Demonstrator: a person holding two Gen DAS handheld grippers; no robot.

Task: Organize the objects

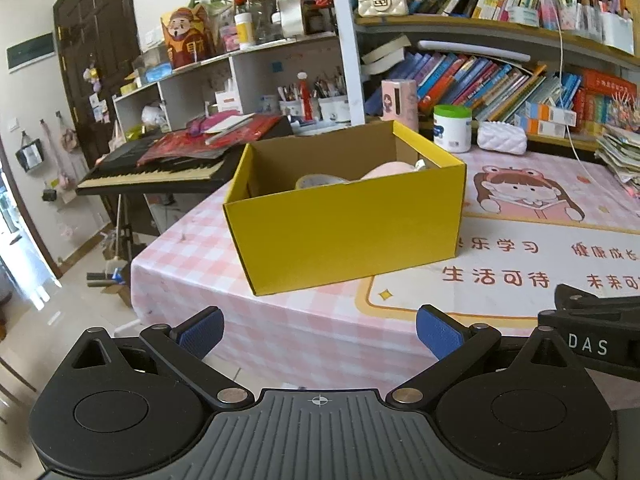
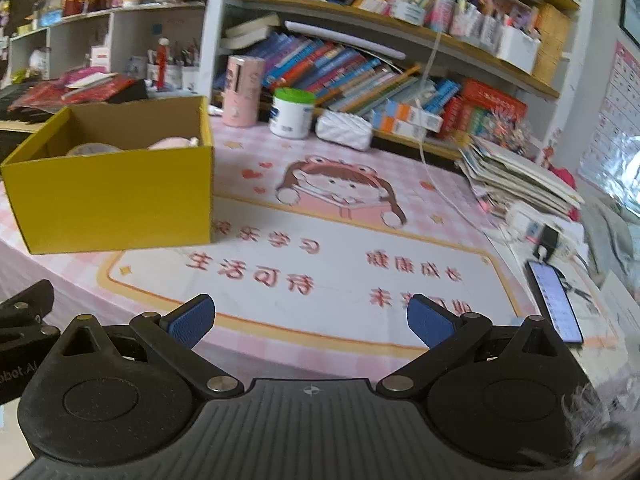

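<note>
An open yellow cardboard box (image 1: 344, 224) stands on the pink checked table; it also shows at the left of the right wrist view (image 2: 116, 196). Inside it lie a roll of tape (image 1: 318, 181) and a pale pink object (image 1: 390, 170), mostly hidden by the box wall. My left gripper (image 1: 320, 334) is open and empty, held off the table's near edge in front of the box. My right gripper (image 2: 310, 320) is open and empty over the near edge of the printed desk mat (image 2: 320, 268). The right gripper's body shows at the right edge of the left wrist view (image 1: 592, 340).
A white tub with a green lid (image 2: 291, 114), a pink cylinder (image 2: 242, 92) and a white quilted pouch (image 2: 346, 128) stand at the table's back. A phone (image 2: 554, 300) and a paper stack (image 2: 516, 180) lie at the right. A keyboard piano (image 1: 160, 168) stands left of the table.
</note>
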